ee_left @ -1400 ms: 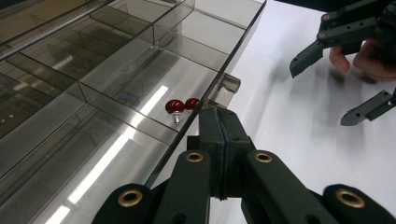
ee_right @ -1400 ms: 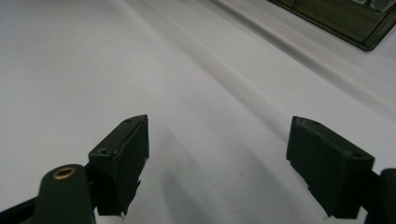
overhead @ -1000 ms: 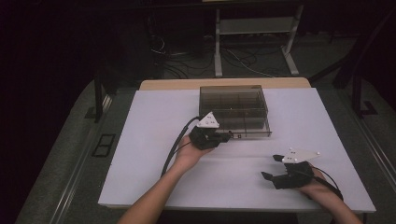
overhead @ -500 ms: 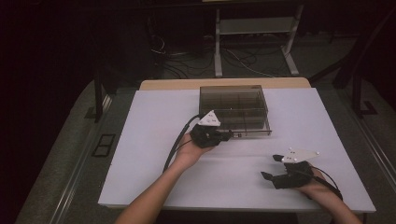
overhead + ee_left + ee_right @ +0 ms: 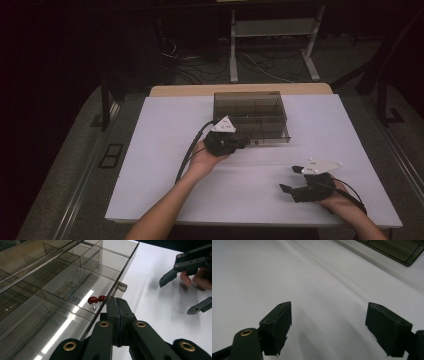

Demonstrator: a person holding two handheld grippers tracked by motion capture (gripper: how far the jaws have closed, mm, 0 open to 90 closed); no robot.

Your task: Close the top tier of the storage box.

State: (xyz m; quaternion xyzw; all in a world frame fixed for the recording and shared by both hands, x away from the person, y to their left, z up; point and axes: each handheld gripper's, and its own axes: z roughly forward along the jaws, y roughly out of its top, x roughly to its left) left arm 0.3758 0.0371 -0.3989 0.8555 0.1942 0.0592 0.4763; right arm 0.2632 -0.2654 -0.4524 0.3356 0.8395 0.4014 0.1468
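Observation:
A smoky clear compartment box [image 5: 250,112] stands at the middle back of the white table [image 5: 160,150]. My left gripper [image 5: 243,144] is at the box's front edge, near its small latch tab [image 5: 121,287], and the jaws are pressed together [image 5: 117,312] with nothing visible between them. Two small red round-headed pieces [image 5: 93,300] lie in a front compartment just beyond the jaw tips. My right gripper [image 5: 289,178] rests low at the front right of the table. Its jaws stand wide apart [image 5: 332,325] over bare white surface.
The box lid [image 5: 50,267] is see-through, with several divided compartments beneath. A corner of the box [image 5: 404,251] lies far off from the right gripper. The right gripper [image 5: 175,298] lies across the white table from the left one. A metal frame [image 5: 272,30] and cables lie on the floor behind.

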